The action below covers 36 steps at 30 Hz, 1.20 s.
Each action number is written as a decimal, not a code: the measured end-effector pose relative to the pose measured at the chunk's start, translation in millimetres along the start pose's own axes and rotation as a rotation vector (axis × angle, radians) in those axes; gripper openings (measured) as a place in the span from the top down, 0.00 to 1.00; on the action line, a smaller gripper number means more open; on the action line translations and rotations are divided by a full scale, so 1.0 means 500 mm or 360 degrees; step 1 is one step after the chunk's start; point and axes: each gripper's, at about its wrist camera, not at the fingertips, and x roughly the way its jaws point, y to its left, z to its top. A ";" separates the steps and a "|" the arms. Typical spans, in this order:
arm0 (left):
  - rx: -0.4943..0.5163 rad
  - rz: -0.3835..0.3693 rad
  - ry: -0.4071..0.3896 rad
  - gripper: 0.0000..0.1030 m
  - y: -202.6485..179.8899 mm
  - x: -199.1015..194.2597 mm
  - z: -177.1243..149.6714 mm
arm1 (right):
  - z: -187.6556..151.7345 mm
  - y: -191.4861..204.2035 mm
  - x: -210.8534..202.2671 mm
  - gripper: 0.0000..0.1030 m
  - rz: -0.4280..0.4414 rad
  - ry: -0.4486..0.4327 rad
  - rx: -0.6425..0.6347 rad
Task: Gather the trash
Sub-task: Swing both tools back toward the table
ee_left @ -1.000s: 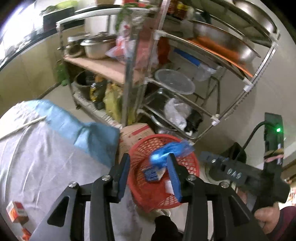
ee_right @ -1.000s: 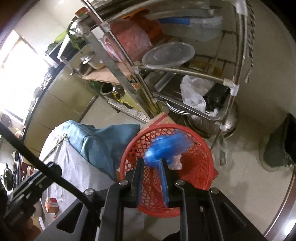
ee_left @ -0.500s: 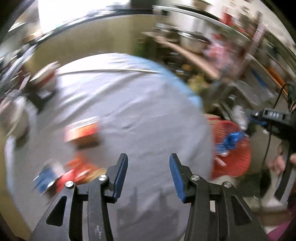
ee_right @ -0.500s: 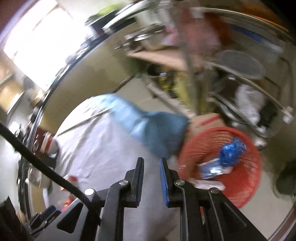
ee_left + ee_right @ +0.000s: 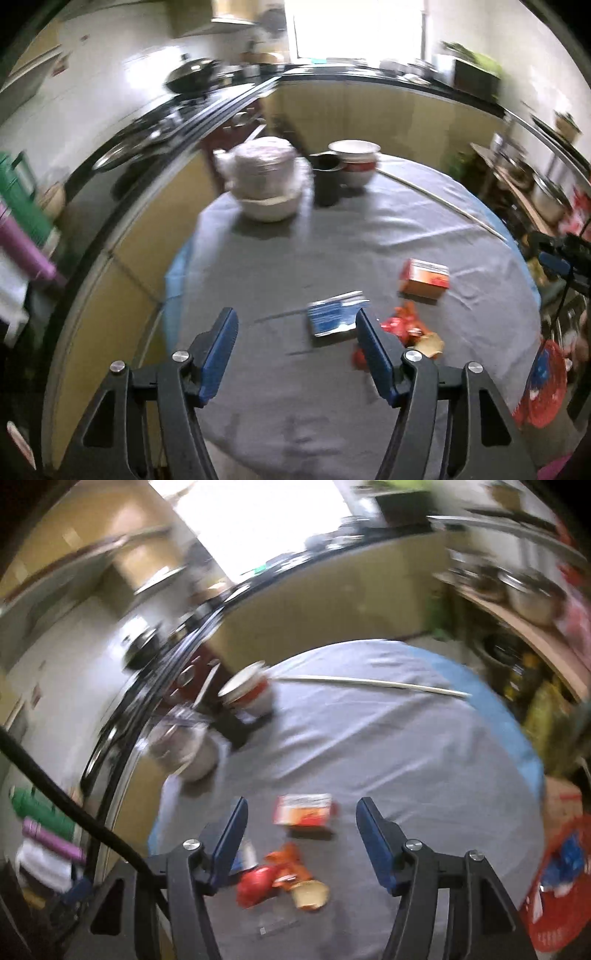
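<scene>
Trash lies on the grey tablecloth: a red-orange carton [image 5: 424, 282] [image 5: 304, 808], a blue-and-white packet [image 5: 334, 318], and crumpled red and orange wrappers [image 5: 404, 328] [image 5: 275, 878]. My left gripper [image 5: 295, 350] is open and empty above the table, just short of the blue packet. My right gripper [image 5: 301, 838] is open and empty, with the carton beyond its tips and the wrappers below it. The red basket [image 5: 541, 387] [image 5: 554, 897] holding blue trash stands off the table's right edge.
At the table's far side stand a wrapped white pot [image 5: 266, 181], a dark cup [image 5: 327, 181] and stacked bowls [image 5: 354, 162]. A long thin stick [image 5: 443, 203] [image 5: 369, 682] lies across the cloth. Kitchen counters run behind; a metal shelf rack [image 5: 517, 602] stands at right.
Both grippers have swung left from the red basket to the table. The right gripper, nearly shut before, has opened wide; the blue trash it dropped lies in the basket.
</scene>
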 end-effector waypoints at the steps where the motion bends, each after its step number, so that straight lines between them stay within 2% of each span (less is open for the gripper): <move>1: -0.0025 0.0022 -0.0003 0.35 0.012 -0.005 -0.002 | -0.005 0.027 0.003 0.37 0.0018 0.0004 -0.0074; 3: -0.0051 0.0065 -0.0003 0.35 0.036 -0.011 -0.007 | -0.009 0.063 0.005 0.37 0.0029 -0.0009 -0.0214; 6: -0.0033 0.0169 -0.0011 0.35 0.069 -0.028 -0.010 | -0.010 0.071 0.000 0.37 0.0031 -0.0016 -0.0346; 11: -0.0097 0.0493 -0.0015 0.35 0.154 -0.090 -0.037 | 0.017 0.029 -0.029 0.37 -0.0002 0.0010 -0.0521; 15: -0.0311 0.0841 0.0010 0.35 0.234 -0.230 -0.103 | 0.063 -0.014 -0.049 0.37 0.0041 0.0118 -0.0642; 17: -0.0411 0.0968 0.0018 0.34 0.258 -0.305 -0.149 | 0.083 -0.019 -0.042 0.37 0.0075 0.0191 -0.0734; 20: -0.0486 0.1187 0.0111 0.34 0.287 -0.399 -0.233 | 0.109 -0.001 -0.013 0.37 0.0096 0.0249 -0.0886; 22: -0.0536 0.1297 0.0173 0.34 0.305 -0.453 -0.292 | 0.126 0.028 0.010 0.37 0.0135 0.0273 -0.0905; 24: -0.0619 0.1346 0.0215 0.34 0.324 -0.493 -0.336 | 0.132 0.067 0.032 0.37 0.0171 0.0285 -0.0913; 28: -0.0769 0.1347 0.0214 0.34 0.350 -0.558 -0.380 | 0.112 0.181 0.089 0.37 0.0252 0.0343 -0.1000; 31: -0.0767 0.1359 0.0195 0.34 0.361 -0.582 -0.383 | 0.085 0.268 0.119 0.37 0.0336 0.0381 -0.1068; 36: -0.0720 0.1349 0.0219 0.34 0.364 -0.570 -0.351 | 0.043 0.376 0.176 0.37 0.0491 0.0526 -0.1001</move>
